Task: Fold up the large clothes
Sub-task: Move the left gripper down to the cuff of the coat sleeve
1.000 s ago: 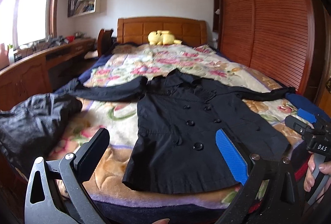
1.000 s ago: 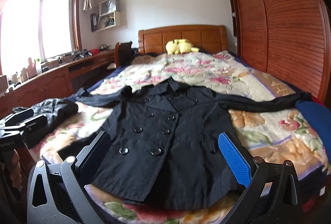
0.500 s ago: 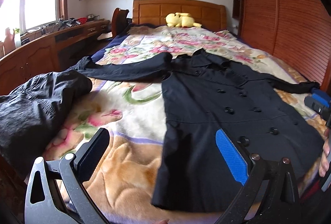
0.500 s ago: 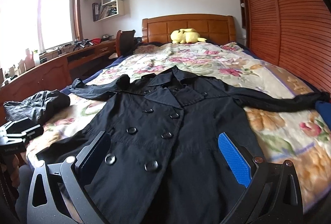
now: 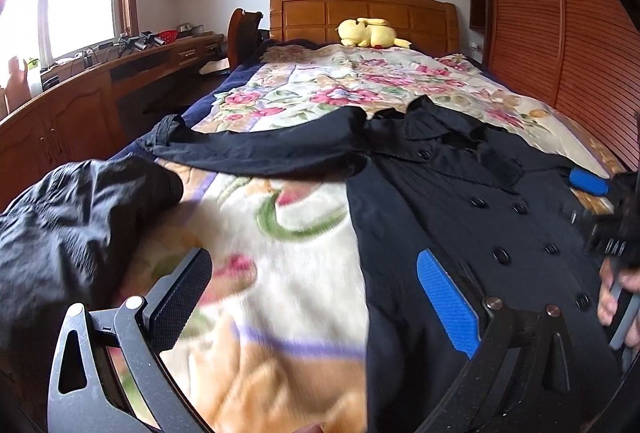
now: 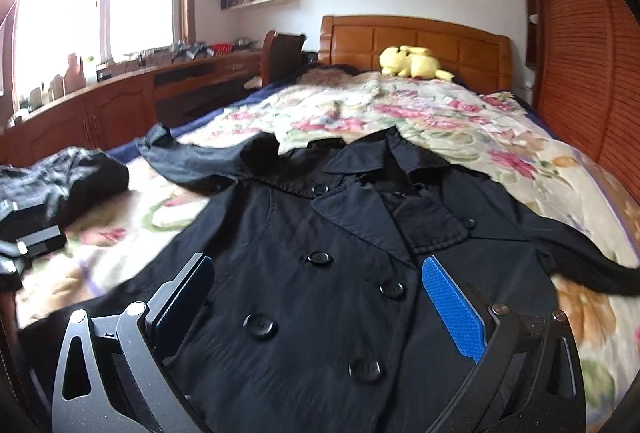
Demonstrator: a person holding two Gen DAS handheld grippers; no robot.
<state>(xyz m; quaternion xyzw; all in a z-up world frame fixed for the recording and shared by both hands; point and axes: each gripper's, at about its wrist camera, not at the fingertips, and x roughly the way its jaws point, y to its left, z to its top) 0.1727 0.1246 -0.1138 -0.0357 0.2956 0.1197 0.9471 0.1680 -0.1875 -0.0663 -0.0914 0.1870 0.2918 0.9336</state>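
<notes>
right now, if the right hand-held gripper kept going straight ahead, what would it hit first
Most likely the black coat: the open right hand-held gripper points at its buttoned front, toward the lapels. Depth is unclear, so the exact contact spot is a guess.

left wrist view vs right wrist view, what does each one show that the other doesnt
Only the left wrist view shows the right tongs from outside, over the coat's far side, with the person's fingers on the handle, plus the open left tongs over bare blanket.

Only the right wrist view shows the coat's right sleeve stretched out, and the open right tongs over the buttoned front.

Both show the black coat spread flat on the floral blanket, the other dark garment at the bed's left edge, and the yellow plush toy by the headboard.
</notes>
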